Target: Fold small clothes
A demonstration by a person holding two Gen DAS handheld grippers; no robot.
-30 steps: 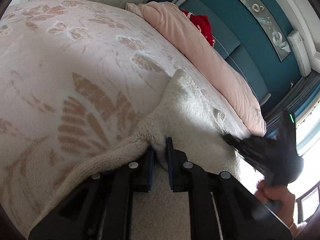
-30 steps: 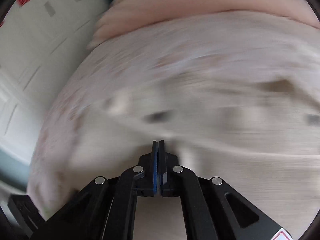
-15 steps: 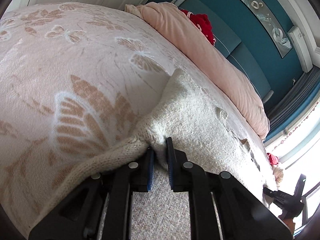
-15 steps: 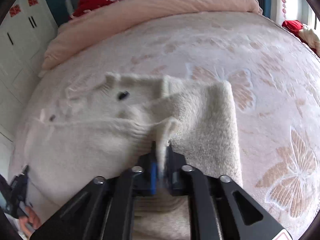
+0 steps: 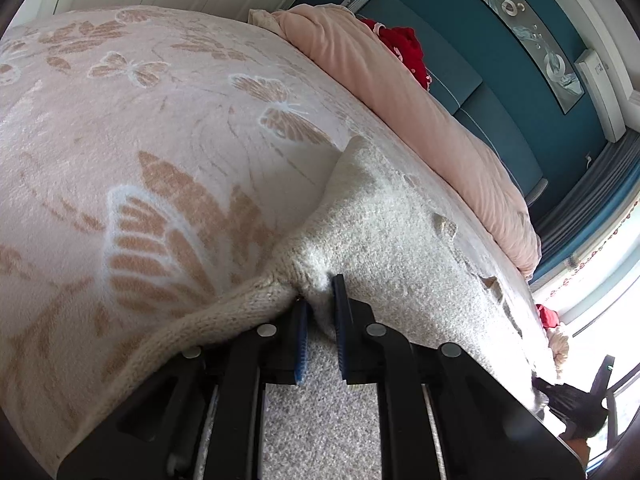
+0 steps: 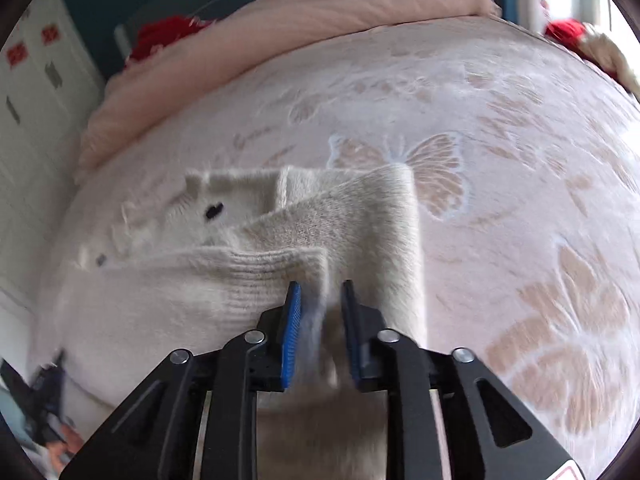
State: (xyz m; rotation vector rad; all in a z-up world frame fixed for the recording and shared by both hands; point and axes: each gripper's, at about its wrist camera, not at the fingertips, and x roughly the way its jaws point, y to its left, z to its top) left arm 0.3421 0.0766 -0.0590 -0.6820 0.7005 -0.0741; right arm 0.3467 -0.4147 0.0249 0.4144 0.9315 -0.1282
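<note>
A small cream knitted sweater (image 6: 224,280) lies on the bed, one side and its sleeve folded over the body. It also shows in the left wrist view (image 5: 400,240). My left gripper (image 5: 320,312) is shut on a bunched edge of the sweater where a ribbed sleeve or hem runs off to the left. My right gripper (image 6: 318,312) stands with its jaws apart around the ribbed cuff edge, the knit loose between the pads. The right gripper shows far right in the left wrist view (image 5: 572,400).
The bed is covered by a pink blanket with butterfly patterns (image 5: 160,140). A rolled pink duvet (image 6: 320,28) and red clothes (image 5: 404,48) lie at the head. More clothes (image 6: 588,40) lie at the far right edge. White wardrobe doors (image 6: 32,100) stand left.
My right gripper has carried the sleeve across the sweater and its jaws have opened, letting the cuff go slack. My left gripper has kept its hold and barely moved.
</note>
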